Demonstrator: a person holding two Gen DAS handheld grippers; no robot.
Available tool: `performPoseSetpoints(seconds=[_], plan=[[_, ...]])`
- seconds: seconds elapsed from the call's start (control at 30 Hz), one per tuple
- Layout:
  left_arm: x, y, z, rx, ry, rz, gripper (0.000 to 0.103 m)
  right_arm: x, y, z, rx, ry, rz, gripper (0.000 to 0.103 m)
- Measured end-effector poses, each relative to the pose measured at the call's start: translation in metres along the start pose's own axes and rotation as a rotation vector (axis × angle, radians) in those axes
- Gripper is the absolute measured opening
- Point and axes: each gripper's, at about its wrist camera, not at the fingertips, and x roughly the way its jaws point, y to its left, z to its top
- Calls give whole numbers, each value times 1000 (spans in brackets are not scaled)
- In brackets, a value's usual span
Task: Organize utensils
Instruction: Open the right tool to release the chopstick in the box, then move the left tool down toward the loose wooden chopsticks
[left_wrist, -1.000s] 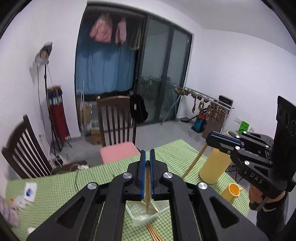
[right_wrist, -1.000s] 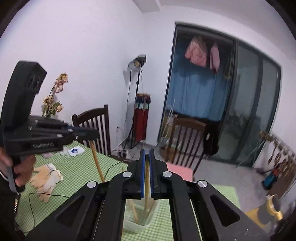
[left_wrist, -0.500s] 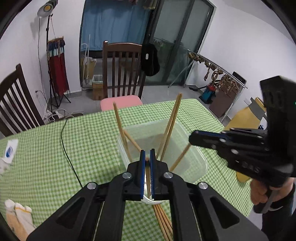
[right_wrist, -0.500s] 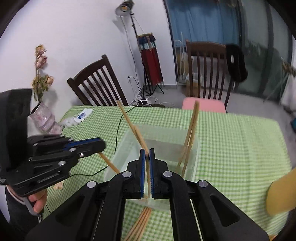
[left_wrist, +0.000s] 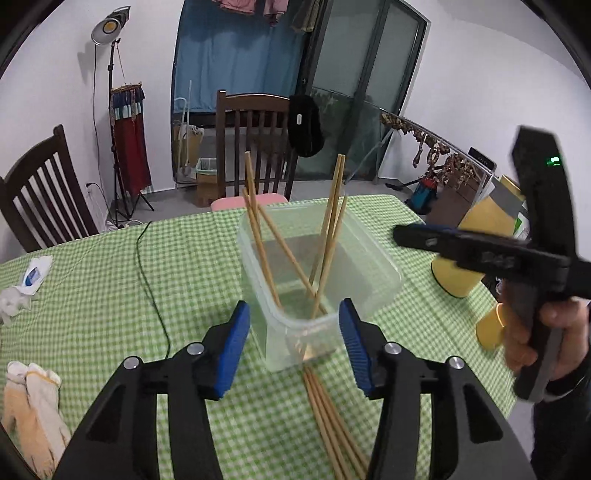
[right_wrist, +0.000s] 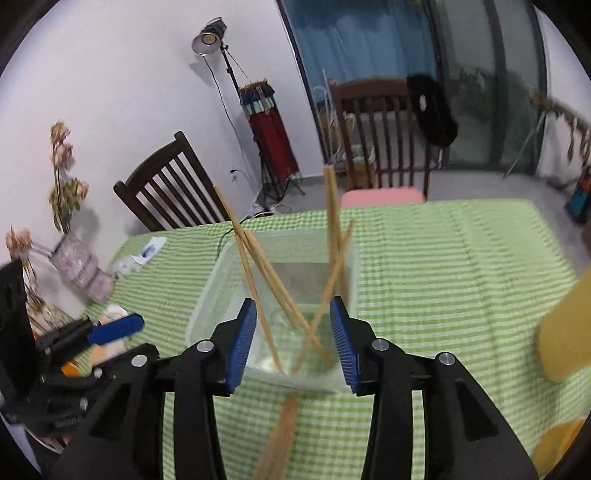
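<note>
Room: we see white walls, a blue curtain (left_wrist: 236, 70) beside dark glass doors, a studio lamp (left_wrist: 109, 27) on a stand, and dark wooden chairs (left_wrist: 255, 147) around the surface.
Surface: we look down on a green checked tablecloth (left_wrist: 110, 288) with a thin black cable (left_wrist: 151, 280) running across it.
Container: we find a clear plastic container (left_wrist: 373, 266) near the middle of the surface, just ahead of both grippers.
Chopsticks in container: we count several wooden chopsticks (left_wrist: 258, 236) standing tilted inside it, some leaning left and some right, crossing near the bottom.
Loose chopsticks: we see another bundle of chopsticks (left_wrist: 332, 421) lying flat on the cloth, one end touching the container's near wall.
Left gripper: our left gripper (left_wrist: 293, 345) has just been opening; its blue fingers (left_wrist: 232, 343) stand about half apart on either side of the container's near corner, holding nothing.
Right gripper: our right gripper (right_wrist: 293, 345) has likewise just been opening; its fingers (right_wrist: 242, 345) are about half apart over the container's near edge, gripping nothing, with the tilted sticks showing in the gap.
Right hand: we see the hand (left_wrist: 535, 332) wrapped around the right gripper's handle in the left wrist view.
Other things: we note work gloves (left_wrist: 33, 402) at the near left, a yellow roll (left_wrist: 469, 251) and a yellow cup (left_wrist: 491, 325) to the right, and dried flowers in a vase (right_wrist: 79, 269) far left.
</note>
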Motion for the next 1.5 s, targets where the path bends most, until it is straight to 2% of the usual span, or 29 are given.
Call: performPoseSetpoints(seconds=[0.13, 0.2, 0.3, 0.37, 0.5, 0.63, 0.73, 0.8, 0.97, 1.17, 1.37, 1.4, 1.5], plan=[[-22, 3, -17, -17, -33, 41, 56, -33, 5, -17, -80, -39, -80, 56], [-34, 5, -26, -32, -47, 88, 59, -49, 3, -28, -85, -57, -84, 57], [-50, 7, -41, -57, -47, 85, 64, -69, 1, -46, -93, -78, -94, 58], [-62, 6, -54, -64, -56, 79, 67, -81, 3, -60, -103, -98, -106, 63], [-90, 3, -87, -74, -87, 98, 67, -105, 6, -89, -110, -136, -81, 66], [-108, 4, -124, -131, -110, 48, 68, -125, 12, -119, -102, -170, -28, 70], [-115, 5, -150, -162, -131, 35, 69, -134, 18, -140, -140, -190, -31, 75], [-115, 7, -166, -181, -142, 37, 69, -136, 21, -151, -168, -200, -49, 79], [-104, 6, -195, -204, -164, 58, 69, -131, 22, -180, -201, -235, -139, 79], [-91, -5, -214, -159, -149, 101, 69, -114, 24, -201, -168, -219, -109, 79], [-81, -8, -216, -161, -138, 98, 69, -107, 23, -209, -143, -241, -139, 79], [-78, -8, -217, -161, -142, 100, 69, -105, 24, -211, -147, -246, -153, 79], [-68, -10, -219, -166, -126, 92, 69, -100, 33, -225, -204, -298, -264, 79]])
